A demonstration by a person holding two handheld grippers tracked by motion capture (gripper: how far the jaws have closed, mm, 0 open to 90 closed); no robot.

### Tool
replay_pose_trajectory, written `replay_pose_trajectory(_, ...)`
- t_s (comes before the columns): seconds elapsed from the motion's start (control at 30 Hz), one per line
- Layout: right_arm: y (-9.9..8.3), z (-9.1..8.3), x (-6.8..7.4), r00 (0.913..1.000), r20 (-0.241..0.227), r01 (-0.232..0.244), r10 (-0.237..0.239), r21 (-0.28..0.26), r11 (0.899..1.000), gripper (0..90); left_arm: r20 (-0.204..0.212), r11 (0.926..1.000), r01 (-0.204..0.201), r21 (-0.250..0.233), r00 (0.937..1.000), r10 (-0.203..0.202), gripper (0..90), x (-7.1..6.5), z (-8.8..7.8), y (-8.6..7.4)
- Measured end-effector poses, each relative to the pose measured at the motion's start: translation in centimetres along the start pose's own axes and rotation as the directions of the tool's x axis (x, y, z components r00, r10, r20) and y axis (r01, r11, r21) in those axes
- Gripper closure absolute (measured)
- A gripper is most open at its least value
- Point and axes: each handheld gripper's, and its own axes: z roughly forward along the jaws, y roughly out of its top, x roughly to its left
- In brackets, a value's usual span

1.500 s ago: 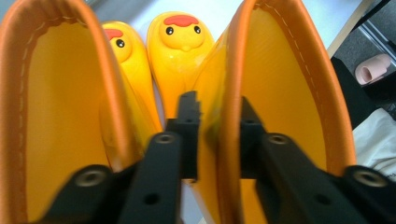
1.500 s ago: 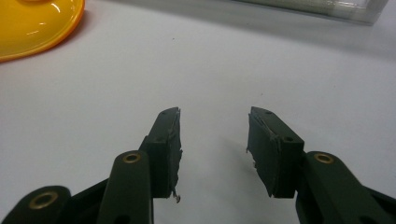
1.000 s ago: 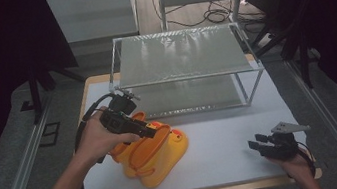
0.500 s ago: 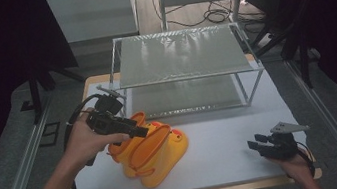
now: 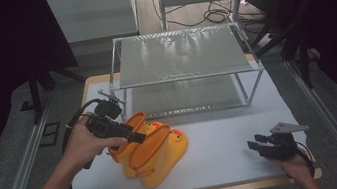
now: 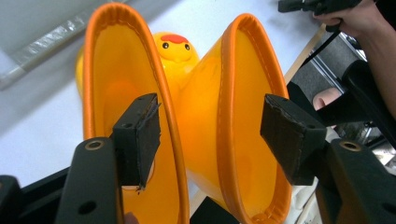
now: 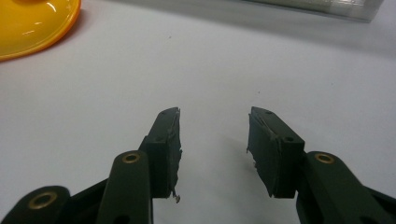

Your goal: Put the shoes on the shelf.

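Boots (image 5: 152,150), yellow, lay on the white table (image 5: 224,142) before the wire shelf (image 5: 183,69). Left tongs (image 6: 210,135) gaped wide, straddling both cuffs, gripping nothing; squeeze both rims together squarely. Right tongs (image 7: 212,140) sat open, empty.

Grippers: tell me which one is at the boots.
The left gripper: open, jaws at the rims of the boots. The right gripper, also open, is over bare table, apart from them.

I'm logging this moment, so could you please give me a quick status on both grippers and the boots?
Left gripper open, straddling both yellow boots' adjoining cuffs. Right gripper open, empty, over bare white table. Wire shelf behind, nothing blocking.
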Motion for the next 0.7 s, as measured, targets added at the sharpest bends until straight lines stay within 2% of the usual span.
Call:
replay_pose_trajectory(0.27, 0.0, 0.0, 0.0, 1.0000, 0.001, -0.004, 0.004, 0.002, 1.000, 53.6, -0.004, 0.9996, 0.002, 0.029, 1.0000, -0.001, 36.7, 0.2, 1.0, -0.1)
replay_pose_trajectory(0.53, 0.0, 0.1, -0.1, 1.0000, 0.003, -0.003, 0.003, 0.001, 1.000, 53.6, -0.033, 0.9977, 0.003, 0.067, 0.9994, 0.000, 37.6, 0.3, 2.3, 0.3)
replay_pose_trajectory(0.63, -0.1, 0.0, -0.1, 0.9999, 0.004, -0.009, 0.009, 0.001, 1.000, 53.6, -0.056, 0.9964, 0.009, 0.085, 0.9984, -0.004, 40.4, 0.4, 2.9, 0.4)
replay_pose_trajectory(0.7, -0.1, 0.0, -0.1, 0.9999, 0.006, -0.008, 0.008, 0.002, 1.000, 53.6, -0.054, 0.9958, 0.010, 0.091, 0.9985, -0.005, 41.8, 0.4, 3.3, 0.5)
